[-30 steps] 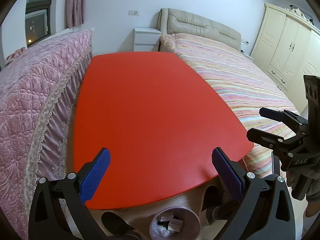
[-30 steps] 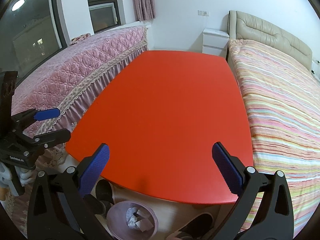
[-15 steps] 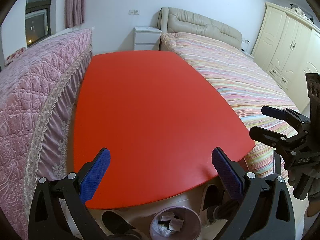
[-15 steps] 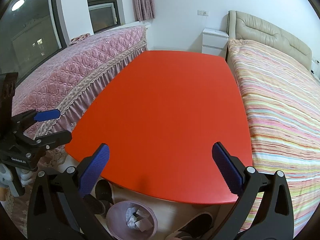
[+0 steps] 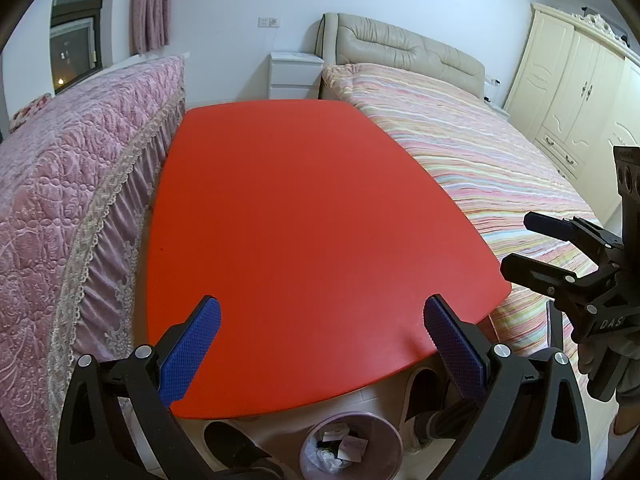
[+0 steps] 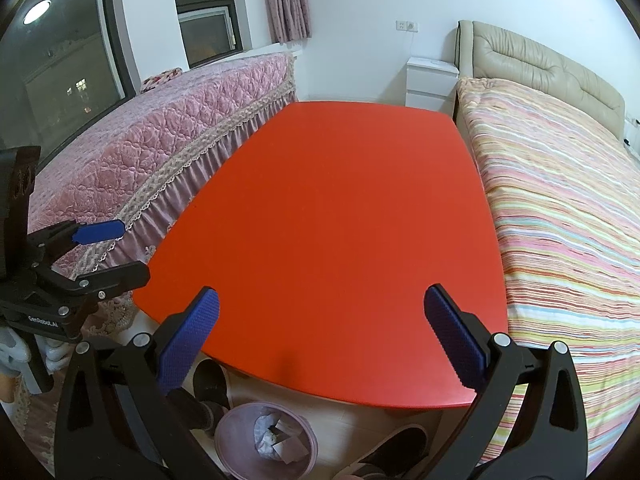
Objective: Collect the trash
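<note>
In the left wrist view, the left tongs [image 5: 320, 344] are spread wide and grasp nothing, their blue pads [image 5: 188, 354] held over the near edge of the red desk [image 5: 312, 216]. On the floor below that edge stands a pink trash bin [image 5: 378, 434] with crumpled paper scraps [image 5: 340, 446] inside, dark slippers [image 5: 228, 438] beside it. At the right, the right tongs [image 5: 532, 240] are also parted, over the striped bed [image 5: 472, 144]. In the right wrist view, the right tongs [image 6: 322, 340] gape with nothing between them above the desk's near edge [image 6: 344, 216]; the trash bin [image 6: 232, 432] sits on the floor near the left finger, paper [image 6: 276, 436] within. The left tongs [image 6: 112, 252] hang released at the left, before the pink quilted cover [image 6: 160, 148].
</note>
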`<state>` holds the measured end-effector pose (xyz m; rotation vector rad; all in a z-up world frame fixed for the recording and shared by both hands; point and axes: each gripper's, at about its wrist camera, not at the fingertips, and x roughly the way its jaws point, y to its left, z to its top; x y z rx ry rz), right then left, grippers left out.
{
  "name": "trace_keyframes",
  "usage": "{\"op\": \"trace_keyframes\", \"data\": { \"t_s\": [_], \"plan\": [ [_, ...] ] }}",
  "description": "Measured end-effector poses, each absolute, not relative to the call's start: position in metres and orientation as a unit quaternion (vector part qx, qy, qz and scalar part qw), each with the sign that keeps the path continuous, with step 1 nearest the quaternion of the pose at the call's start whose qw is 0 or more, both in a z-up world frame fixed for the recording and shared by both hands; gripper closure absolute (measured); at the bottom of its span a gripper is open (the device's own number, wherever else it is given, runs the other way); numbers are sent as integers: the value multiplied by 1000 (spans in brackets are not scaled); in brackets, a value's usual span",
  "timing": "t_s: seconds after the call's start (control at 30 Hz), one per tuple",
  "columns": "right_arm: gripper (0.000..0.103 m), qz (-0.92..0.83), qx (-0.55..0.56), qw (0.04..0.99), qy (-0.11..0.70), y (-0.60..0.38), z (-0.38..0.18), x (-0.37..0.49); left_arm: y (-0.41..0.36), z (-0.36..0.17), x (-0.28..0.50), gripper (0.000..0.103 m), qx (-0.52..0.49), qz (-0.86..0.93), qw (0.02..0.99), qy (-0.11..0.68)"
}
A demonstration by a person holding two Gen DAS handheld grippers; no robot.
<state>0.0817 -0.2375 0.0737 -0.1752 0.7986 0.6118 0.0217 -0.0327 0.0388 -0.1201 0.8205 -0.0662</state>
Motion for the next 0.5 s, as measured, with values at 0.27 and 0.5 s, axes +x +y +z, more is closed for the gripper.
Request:
{"op": "trace_keyframes", "data": {
  "t_s": [0.27, 0.5],
  "plan": [
    [3, 291, -83, 872, 384, -238, 72, 82, -33, 37, 23, 6, -58, -31, 914, 401],
    [3, 290, -83, 873, 384, -238, 70, 82, -35, 35, 24, 6, -51, -22, 912, 406]
  ]
}}
